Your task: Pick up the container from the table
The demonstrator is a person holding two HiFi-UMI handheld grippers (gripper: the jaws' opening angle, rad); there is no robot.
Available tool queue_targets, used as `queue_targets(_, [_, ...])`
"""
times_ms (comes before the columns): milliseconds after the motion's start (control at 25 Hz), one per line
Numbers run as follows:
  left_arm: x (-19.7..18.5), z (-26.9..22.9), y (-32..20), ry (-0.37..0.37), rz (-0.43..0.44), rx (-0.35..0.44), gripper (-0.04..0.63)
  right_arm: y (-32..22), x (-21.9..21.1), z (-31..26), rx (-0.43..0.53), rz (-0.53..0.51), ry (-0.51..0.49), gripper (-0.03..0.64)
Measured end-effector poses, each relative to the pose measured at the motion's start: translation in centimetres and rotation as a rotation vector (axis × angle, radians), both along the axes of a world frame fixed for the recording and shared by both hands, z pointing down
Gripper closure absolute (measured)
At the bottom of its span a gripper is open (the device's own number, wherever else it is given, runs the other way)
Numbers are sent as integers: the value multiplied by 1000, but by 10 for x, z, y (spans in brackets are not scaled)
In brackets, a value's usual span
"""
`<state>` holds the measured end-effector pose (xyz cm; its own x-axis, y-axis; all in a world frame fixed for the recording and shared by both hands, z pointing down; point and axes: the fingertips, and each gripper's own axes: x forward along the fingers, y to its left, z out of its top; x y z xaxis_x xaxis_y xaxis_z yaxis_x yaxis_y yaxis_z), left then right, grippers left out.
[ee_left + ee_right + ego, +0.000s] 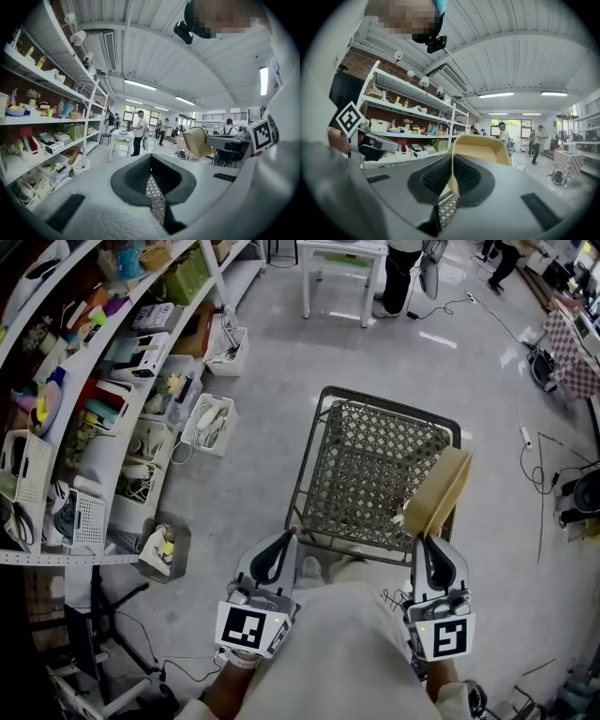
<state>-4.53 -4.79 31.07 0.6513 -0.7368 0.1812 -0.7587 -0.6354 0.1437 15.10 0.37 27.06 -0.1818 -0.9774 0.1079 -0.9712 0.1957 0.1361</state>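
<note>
The container point(439, 491) is a tan, shallow tub, tilted on edge above the right rim of the wire-mesh table point(309, 457). My right gripper point(422, 540) is shut on its near wall. In the right gripper view the thin wall runs down between the pads and the container point(480, 149) rises just beyond my right gripper point(452, 164). My left gripper point(288, 538) is shut and holds nothing, close to the table's near-left edge. Its pads meet in the left gripper view, where my left gripper point(151, 163) has the container point(197, 142) off to its right.
White shelves point(103, 381) crowded with goods run along the left, with white baskets point(208, 423) on the floor beside them. A white table point(337, 268) and a standing person point(403, 277) are at the back. Cables point(539, 465) trail over the floor at right.
</note>
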Motion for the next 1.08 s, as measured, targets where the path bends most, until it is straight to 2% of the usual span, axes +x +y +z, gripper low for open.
queue_targets(280, [4, -2, 3, -4, 21, 9, 572, 5, 0, 0, 33, 4, -21, 591])
queue_targets(1080, [1, 3, 2, 5, 25, 0, 572, 0, 9, 20, -40, 66, -3, 591])
